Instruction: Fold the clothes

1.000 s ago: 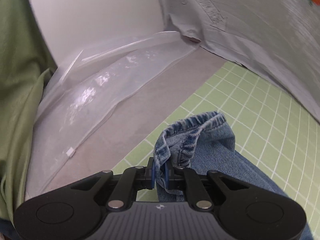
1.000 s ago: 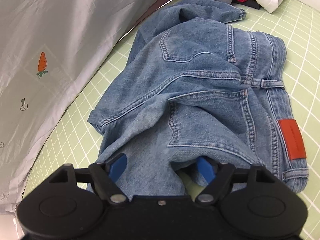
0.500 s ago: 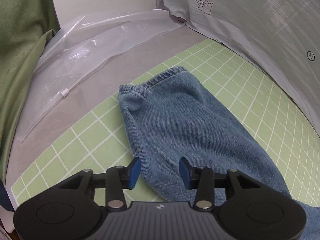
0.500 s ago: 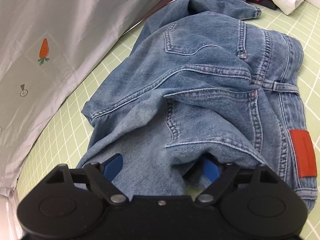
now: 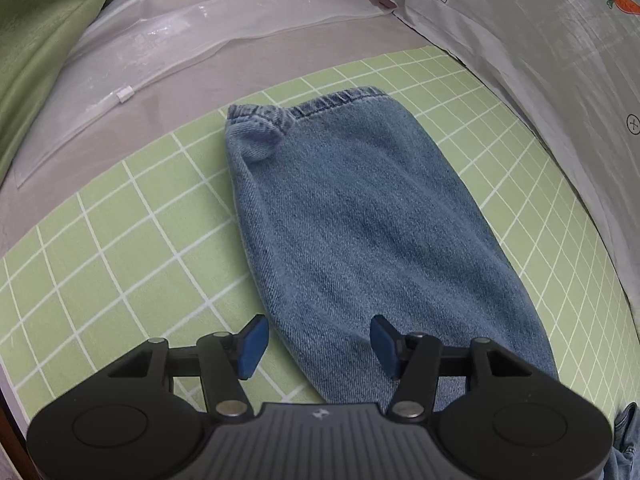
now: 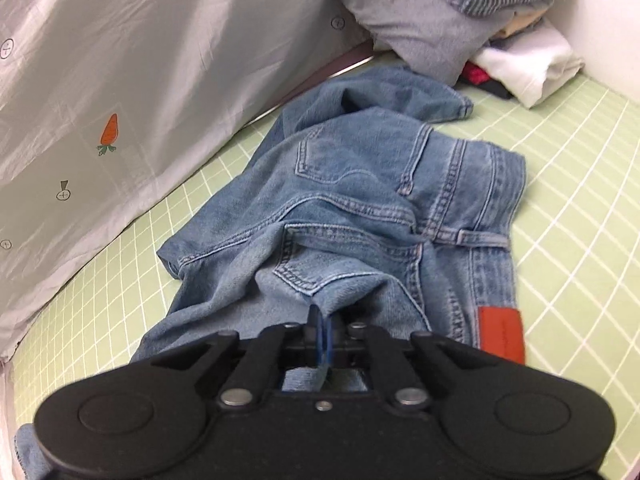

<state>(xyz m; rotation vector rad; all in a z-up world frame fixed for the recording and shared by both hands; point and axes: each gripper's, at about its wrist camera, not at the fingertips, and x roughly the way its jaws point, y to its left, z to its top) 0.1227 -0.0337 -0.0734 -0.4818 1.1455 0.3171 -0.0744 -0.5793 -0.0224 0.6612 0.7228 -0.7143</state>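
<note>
Handling these jeans [image 6: 360, 208], sprawled mid-frame on the green mat [image 6: 580, 200], expect heavy, limp denim. Your right gripper [image 6: 320, 334] is clamped on a seat fold; left gripper [image 5: 316, 340] stands apart over the leg [image 5: 352, 220]. Grip the thick hems.

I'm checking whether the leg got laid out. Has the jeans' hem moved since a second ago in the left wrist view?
Yes. The jeans' hem has left the left gripper and now lies flat on the green grid mat, nearer the clear plastic bag.
</note>
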